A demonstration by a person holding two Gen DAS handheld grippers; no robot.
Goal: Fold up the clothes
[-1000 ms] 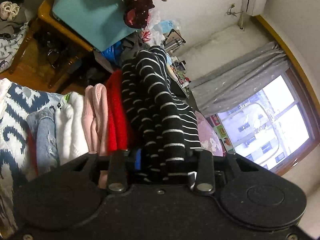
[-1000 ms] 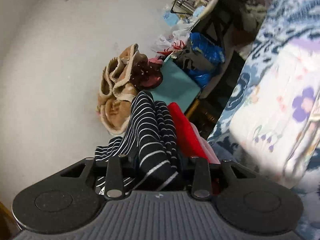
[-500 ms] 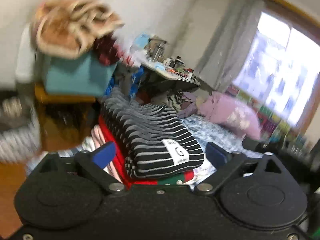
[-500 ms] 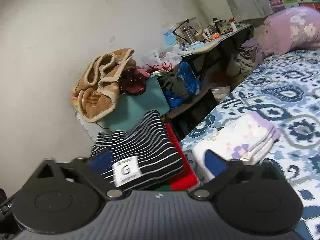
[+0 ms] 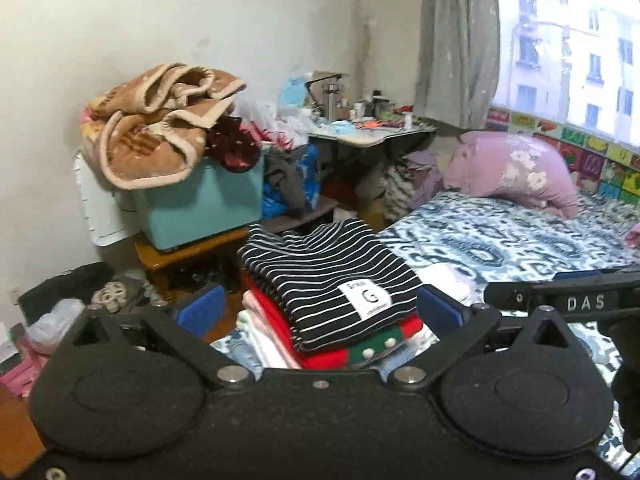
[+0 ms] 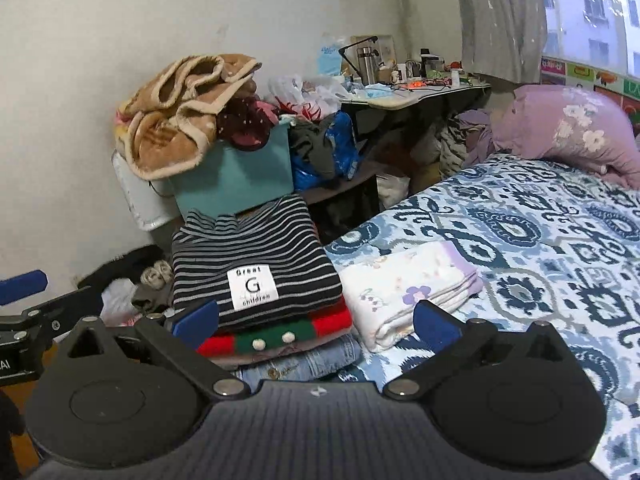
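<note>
Both grippers, left gripper (image 5: 318, 312) and right gripper (image 6: 314, 322), have let go and backed off with jaws wide and empty; striped sweater (image 6: 254, 266) now sits folded atop the stack at the bed (image 6: 540, 240) edge, so this garment looks done

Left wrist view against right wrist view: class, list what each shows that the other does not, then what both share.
Only the left wrist view shows the wooden stool under the teal plastic box, and the black bar lettered DAS.

Only the right wrist view shows the folded white floral cloth whole, lying beside the stack, and the blue denim garment at the stack's bottom.

Both show the folded black-and-white striped top with its G label lying on the red garment, the brown fleece blanket, the purple floral pillow, and open, empty jaws.
</note>
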